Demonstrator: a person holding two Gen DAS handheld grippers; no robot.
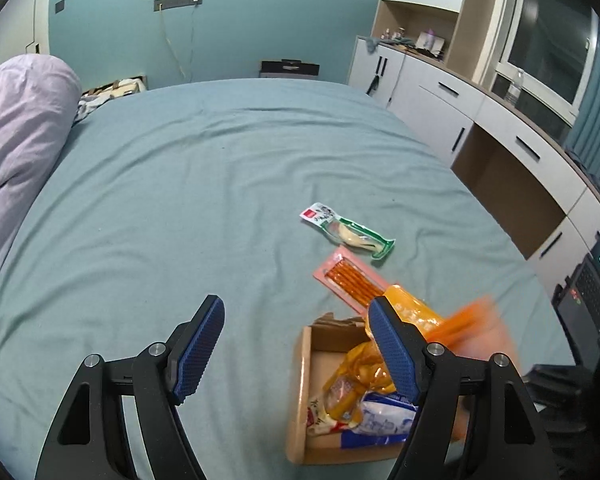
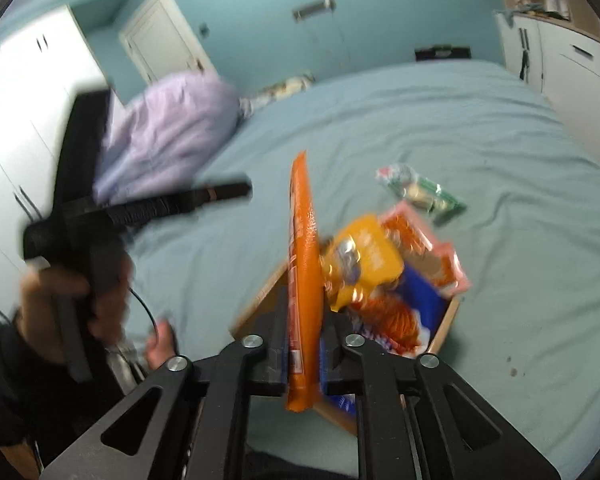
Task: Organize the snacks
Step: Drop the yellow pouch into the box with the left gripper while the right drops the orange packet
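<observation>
We see a long orange snack packet (image 2: pixel 302 264) clamped edge-on in our right hand-held gripper (image 2: pixel 304 354) above the cardboard box (image 2: pixel 446 326) of snacks on the bed (image 1: pixel 220 168). Motion blur hides its print. Our left hand-held gripper (image 1: pixel 292 344) stands apart, empty, beside the box.

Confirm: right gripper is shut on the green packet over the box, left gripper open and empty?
Not the green packet. In the right wrist view the right gripper is shut on the long orange packet over the cardboard box; the green packet lies on the bed. The left gripper is open and empty.
</observation>
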